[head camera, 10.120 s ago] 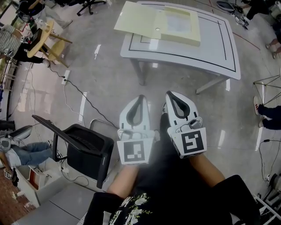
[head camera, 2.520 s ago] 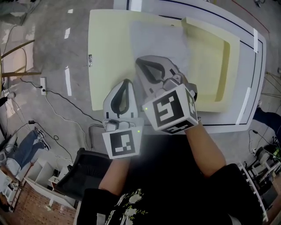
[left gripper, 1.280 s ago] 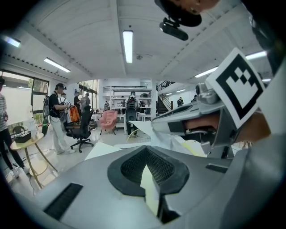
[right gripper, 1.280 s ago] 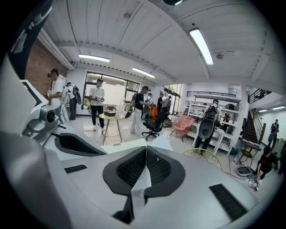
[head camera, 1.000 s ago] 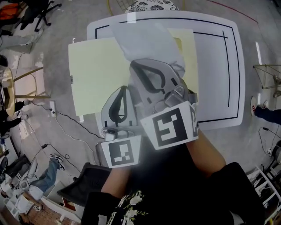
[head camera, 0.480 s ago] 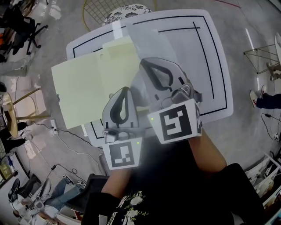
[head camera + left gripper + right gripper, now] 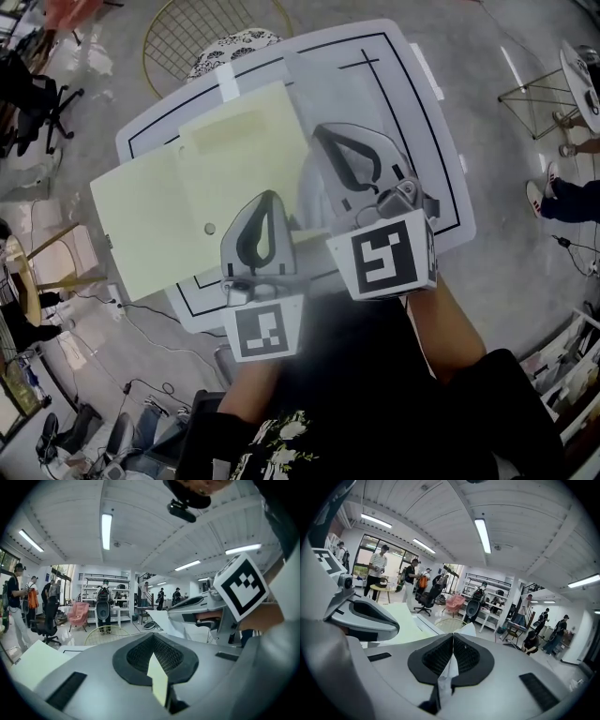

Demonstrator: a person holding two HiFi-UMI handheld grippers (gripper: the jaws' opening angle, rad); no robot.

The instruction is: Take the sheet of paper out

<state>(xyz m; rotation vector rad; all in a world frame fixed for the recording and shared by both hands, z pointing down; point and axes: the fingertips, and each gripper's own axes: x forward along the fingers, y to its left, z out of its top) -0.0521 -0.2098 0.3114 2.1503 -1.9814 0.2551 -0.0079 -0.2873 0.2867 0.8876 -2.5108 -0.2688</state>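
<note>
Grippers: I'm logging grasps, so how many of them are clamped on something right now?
2. The left gripper is shut on an edge of the yellow folder. The right gripper, just to its right, is shut on the sheet of paper. Neither is hidden.

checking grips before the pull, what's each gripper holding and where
Left gripper: the yellow folder, by its near edge. Right gripper: the white sheet of paper, by its near end.

Left gripper [image 7: 153, 645]: jaws pressed together on a thin pale yellow folder edge [image 7: 159, 681]. Right of the left gripper and higher up, right gripper [image 7: 185, 612] with its marker cube [image 7: 240, 591]. Beyond the left gripper, gold wire chair [image 7: 105, 632]. Pink chair [image 7: 78, 613] farther back, left.
</note>
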